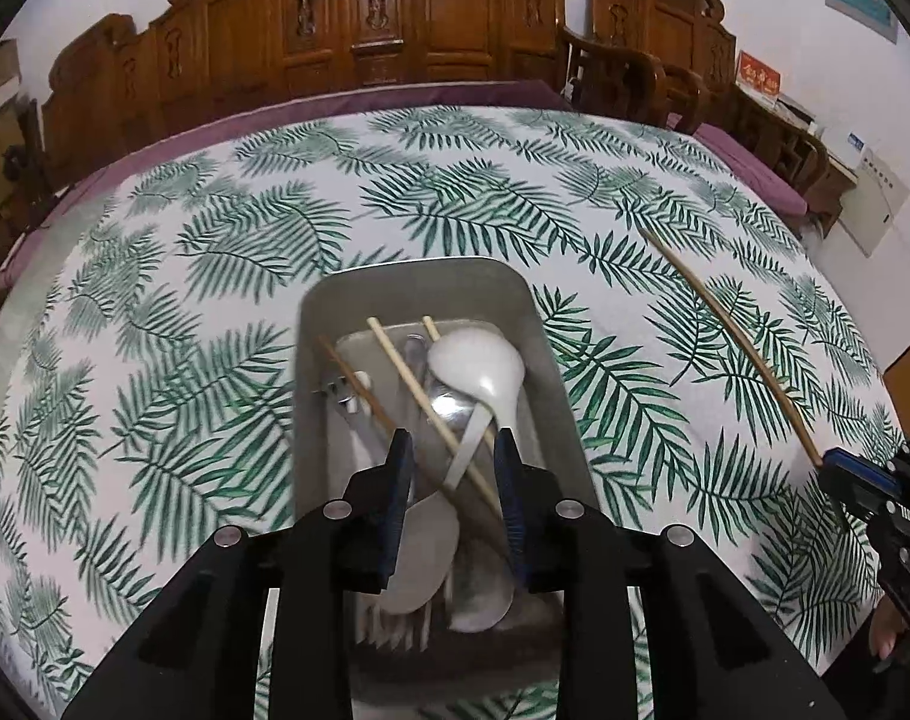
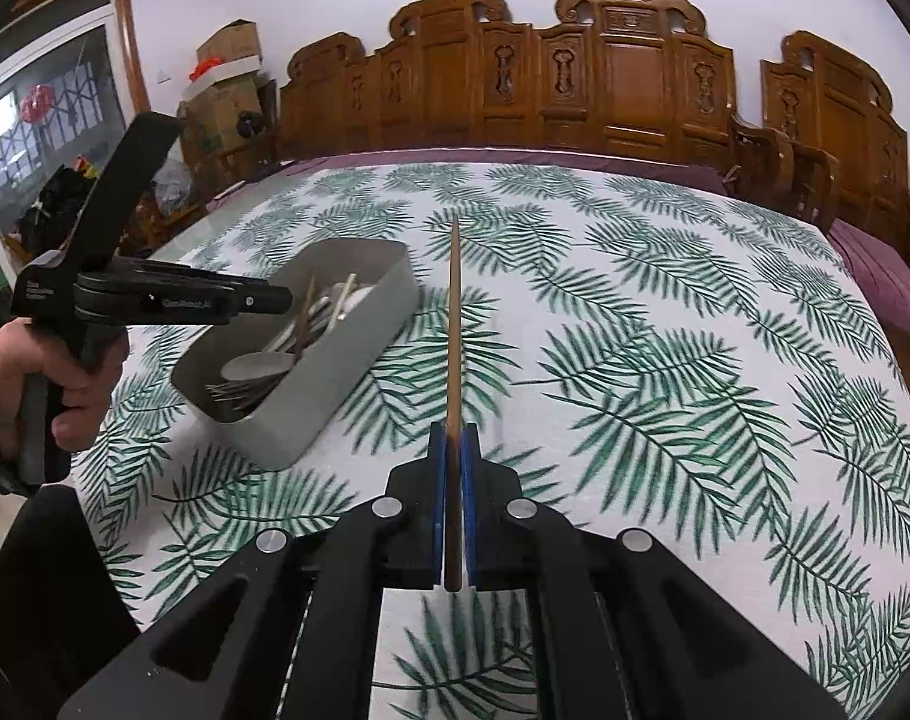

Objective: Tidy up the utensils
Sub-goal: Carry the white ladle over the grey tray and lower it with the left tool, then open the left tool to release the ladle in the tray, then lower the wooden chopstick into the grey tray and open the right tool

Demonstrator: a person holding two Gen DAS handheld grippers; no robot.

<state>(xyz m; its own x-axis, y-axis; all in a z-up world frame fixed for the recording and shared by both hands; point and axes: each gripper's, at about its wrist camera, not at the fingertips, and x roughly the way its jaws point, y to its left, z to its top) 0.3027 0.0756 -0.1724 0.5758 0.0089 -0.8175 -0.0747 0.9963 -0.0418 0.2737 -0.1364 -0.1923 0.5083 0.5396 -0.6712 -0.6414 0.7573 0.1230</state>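
Note:
A grey utensil box [image 1: 422, 282] stands on the leaf-print tablecloth and holds a white ladle-shaped spoon [image 1: 485, 369], several chopsticks [image 1: 407, 372], forks and other spoons. My left gripper [image 1: 452, 441] is open and empty, hovering over the box. My right gripper [image 2: 454, 435] is shut on a brown chopstick [image 2: 454, 312] that points away over the table. In the left wrist view this chopstick [image 1: 725, 324] lies at the right, with the right gripper [image 1: 839, 468] on its near end. The box [image 2: 359, 324] is left of the right gripper, with the left gripper [image 2: 275, 300] over it.
The leaf-print tablecloth [image 2: 665, 330] covers a large table with a purple edge [image 1: 173, 144]. Carved wooden chairs [image 2: 605, 72] line the far side. Cardboard boxes [image 2: 227, 72] stand at the back left by a window.

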